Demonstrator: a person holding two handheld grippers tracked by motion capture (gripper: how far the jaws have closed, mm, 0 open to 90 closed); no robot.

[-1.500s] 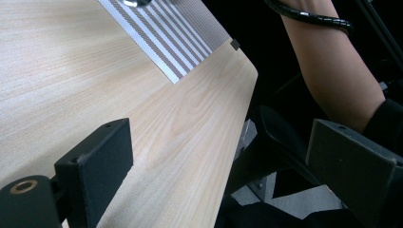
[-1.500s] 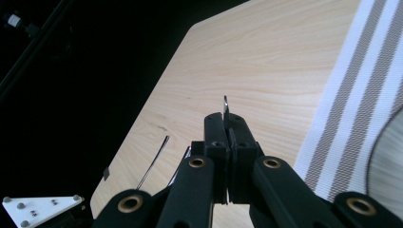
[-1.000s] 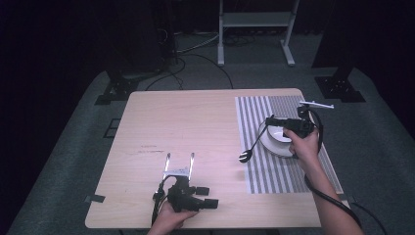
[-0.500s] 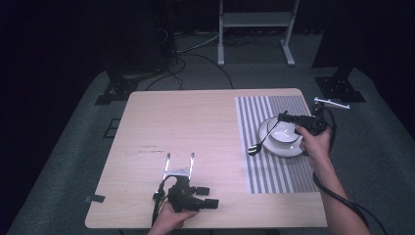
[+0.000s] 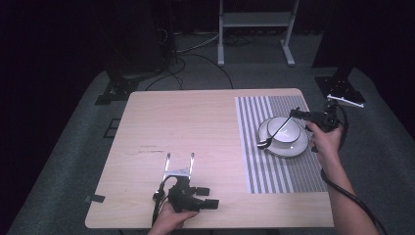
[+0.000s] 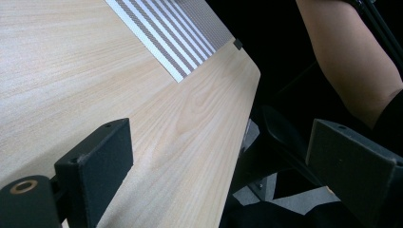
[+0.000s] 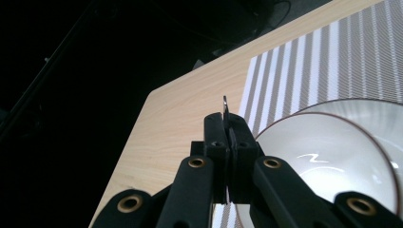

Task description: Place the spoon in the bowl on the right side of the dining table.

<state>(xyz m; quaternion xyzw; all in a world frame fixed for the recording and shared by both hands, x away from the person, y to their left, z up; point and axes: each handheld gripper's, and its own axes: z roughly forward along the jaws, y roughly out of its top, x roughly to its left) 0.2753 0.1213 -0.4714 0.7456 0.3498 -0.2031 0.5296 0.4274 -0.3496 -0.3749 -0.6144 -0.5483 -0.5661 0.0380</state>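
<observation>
Near edge of the wooden table (image 5: pixel 195 122): the left gripper (image 5: pixel 179 157) lies low over the bare wood, its jaws released and spread wide apart with nothing between them; in the left gripper view the same jaws frame the table's near right corner and a forearm (image 6: pixel 354 57). Right of centre: a striped placemat (image 5: pixel 274 166) carries a white plate (image 5: pixel 274 148) with a white bowl (image 5: pixel 288 131) on it. Far right: the right gripper (image 5: pixel 295 112), clenched on the handle of a spoon (image 5: pixel 274 134), holds it slanting down to the left, the spoon's head over the plate's left rim, just beside the bowl.
</observation>
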